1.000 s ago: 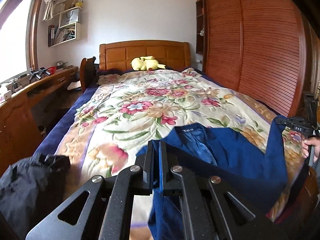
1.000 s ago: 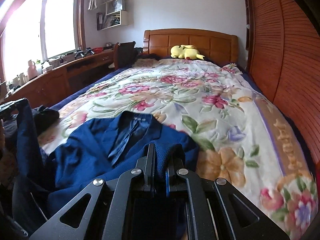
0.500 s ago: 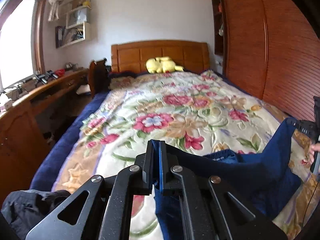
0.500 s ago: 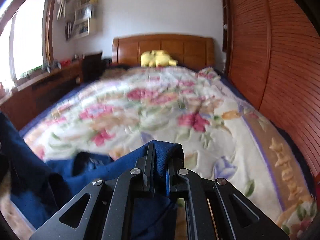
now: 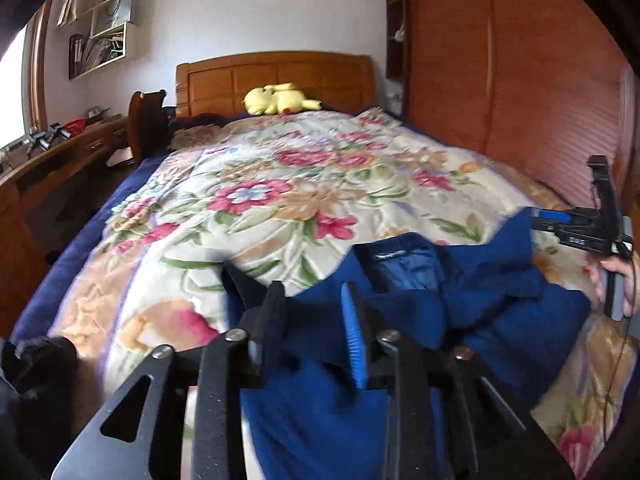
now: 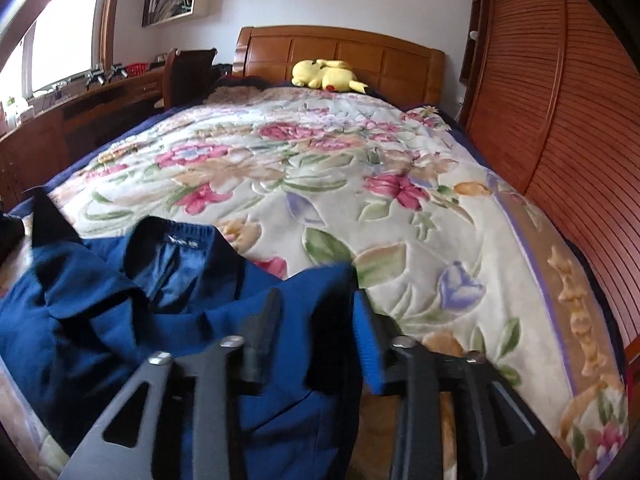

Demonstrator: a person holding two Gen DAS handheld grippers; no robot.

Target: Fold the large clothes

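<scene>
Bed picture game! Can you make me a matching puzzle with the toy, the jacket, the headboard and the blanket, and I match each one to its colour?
Things:
1. toy
2. jacket
3. headboard
4. blanket

Colours:
A. flowery, many colours
B. yellow
C. brown wood
D. dark blue

Right pairs: 1-B, 2-D, 3-C, 4-A

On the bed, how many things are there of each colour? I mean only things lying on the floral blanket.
Blue: 1, the blue jacket
Yellow: 1, the yellow plush toy
Total: 2
</scene>
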